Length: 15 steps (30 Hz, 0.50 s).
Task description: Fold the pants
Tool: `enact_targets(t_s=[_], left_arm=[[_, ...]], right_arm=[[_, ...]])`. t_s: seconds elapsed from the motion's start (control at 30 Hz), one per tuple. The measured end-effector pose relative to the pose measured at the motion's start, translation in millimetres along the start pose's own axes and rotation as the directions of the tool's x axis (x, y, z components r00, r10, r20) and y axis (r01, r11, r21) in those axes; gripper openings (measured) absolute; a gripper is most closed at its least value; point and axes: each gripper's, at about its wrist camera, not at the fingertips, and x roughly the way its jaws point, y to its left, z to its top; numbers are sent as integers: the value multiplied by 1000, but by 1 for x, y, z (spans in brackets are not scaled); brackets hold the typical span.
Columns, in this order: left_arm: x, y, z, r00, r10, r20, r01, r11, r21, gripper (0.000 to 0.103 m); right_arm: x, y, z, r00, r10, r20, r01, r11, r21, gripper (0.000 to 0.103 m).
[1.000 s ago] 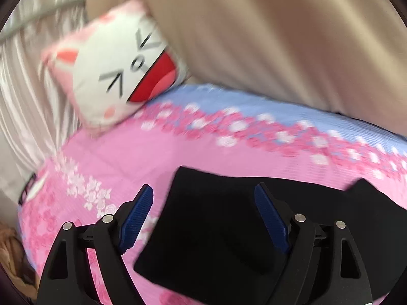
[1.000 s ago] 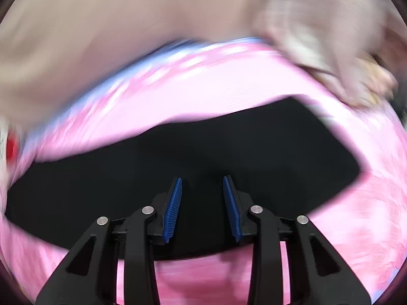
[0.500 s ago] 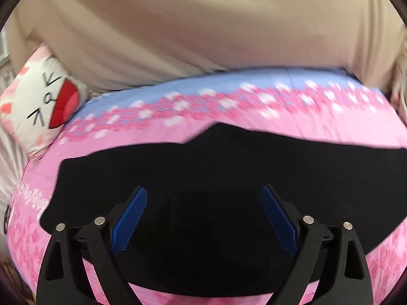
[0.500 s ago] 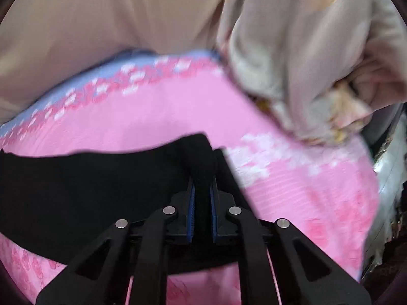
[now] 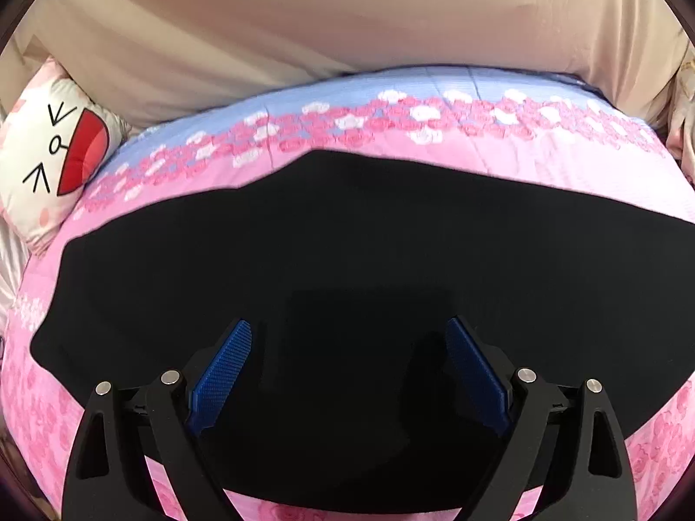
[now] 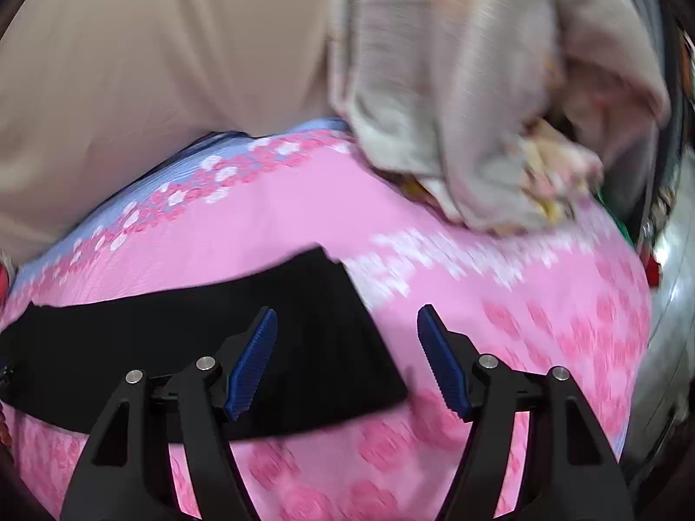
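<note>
The black pants lie flat across the pink flowered bed, stretched left to right. My left gripper is open and empty, hovering over the middle of the pants near their front edge. In the right wrist view the pants' right end lies flat on the bed. My right gripper is open and empty above that end; its left finger is over the cloth and its right finger is over bare sheet.
A white cat-face pillow leans at the bed's left end. A beige fabric wall runs behind the bed. A crumpled grey and orange blanket is piled at the bed's right end.
My right gripper was shut on the pants' right end and has opened, letting the end lie on the bed. My left gripper stays open over the middle, a little closer.
</note>
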Motion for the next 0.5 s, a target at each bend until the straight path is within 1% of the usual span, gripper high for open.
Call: enact_targets(t_s=[0.03,0.1,0.13,0.17,0.2,0.23,0.27,0.3,0.33,0.37,0.4,0.43,0.47,0.5], left_arm=[[2,-1,-2,1000,-2,-7,2,1000,-1,89],[4,-1,-6,1000,-1,6,1,1000,-14,89],[3,0,-9,1000,-4,20,5,1000,-24,89],[3,1,-11,1000,-6,24,7,999,-32,89],[3,3,-12,1000,-13,29,14,999,-40,89],[2,4,-14,999,-20,35,21,999,-49,89],[2,6,-16,999,-28,41,30,998,-59,89],[2,8,-17,998,-38,45,41,997,-66,89],[2,9,-17,998,-47,46,50,996,-74,89],[2,10,-16,997,-53,47,57,995,-80,89],[2,11,-16,997,-60,49,64,994,-85,89],[2,11,-16,997,-61,50,65,994,-87,89],[2,10,-16,997,-62,52,67,994,-86,89],[2,10,-16,996,-68,54,72,994,-84,89]], right_arm=[[8,7,7,1000,-3,-4,3,1000,-22,61],[42,22,20,998,-5,-55,1,998,-70,50],[56,23,22,996,-13,-89,6,997,-83,31],[75,25,22,989,-58,-139,43,993,-110,11],[85,25,22,987,-88,-138,70,989,-133,11],[86,22,23,988,-77,-137,61,991,-119,11],[85,14,25,990,-41,-138,32,997,-67,11],[82,11,25,991,-19,-135,14,999,-36,12],[74,5,24,992,15,-124,-15,1000,2,16],[63,1,21,995,15,-102,-13,1000,20,24],[52,-5,17,997,-5,-78,8,999,38,32],[37,-14,8,998,-28,-57,32,996,78,55],[26,-26,-3,998,-30,-48,36,991,132,72],[21,-32,-9,999,-18,-50,26,986,165,73]])
